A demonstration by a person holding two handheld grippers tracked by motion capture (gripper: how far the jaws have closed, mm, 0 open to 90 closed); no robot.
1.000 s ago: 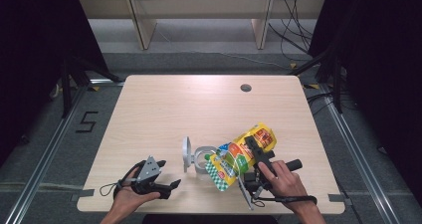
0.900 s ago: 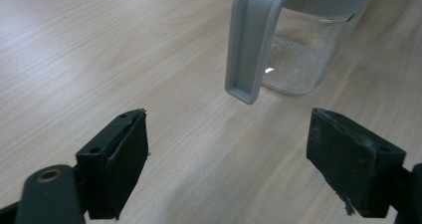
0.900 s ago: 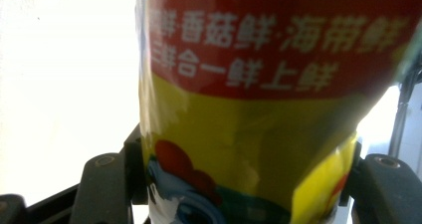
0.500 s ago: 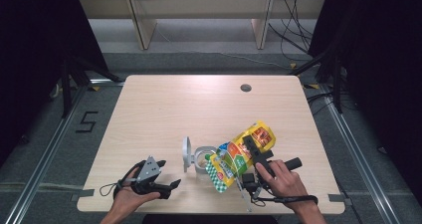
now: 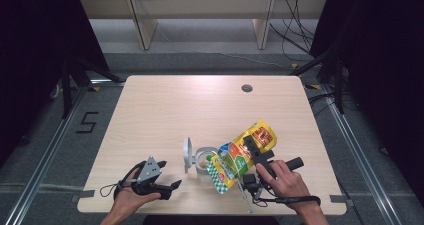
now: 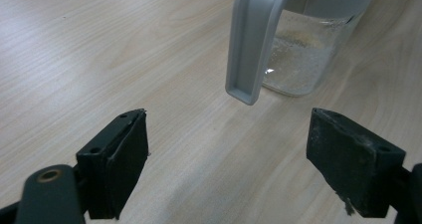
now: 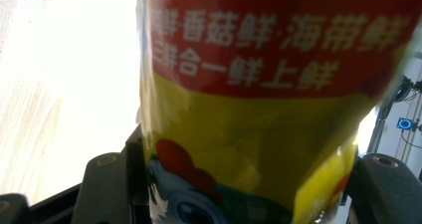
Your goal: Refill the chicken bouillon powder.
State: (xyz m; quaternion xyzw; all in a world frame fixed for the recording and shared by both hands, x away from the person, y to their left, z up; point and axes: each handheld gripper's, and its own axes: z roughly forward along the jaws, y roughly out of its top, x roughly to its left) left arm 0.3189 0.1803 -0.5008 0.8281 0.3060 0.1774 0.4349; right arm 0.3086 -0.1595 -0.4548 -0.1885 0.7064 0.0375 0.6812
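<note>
One yellow bag (image 5: 243,153) tilted over clear jug (image 5: 202,158) w/ granules.

jar (image 5: 204,158) and pouch (image 5: 243,154) crowd front, far tabletop (image 5: 200,105) open

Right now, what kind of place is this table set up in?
Probably a lab or recording studio rather than a kitchen: the wooden table stands alone on grey carpet, black curtains hang at both sides, and loose cables trail across the floor behind it.
</note>
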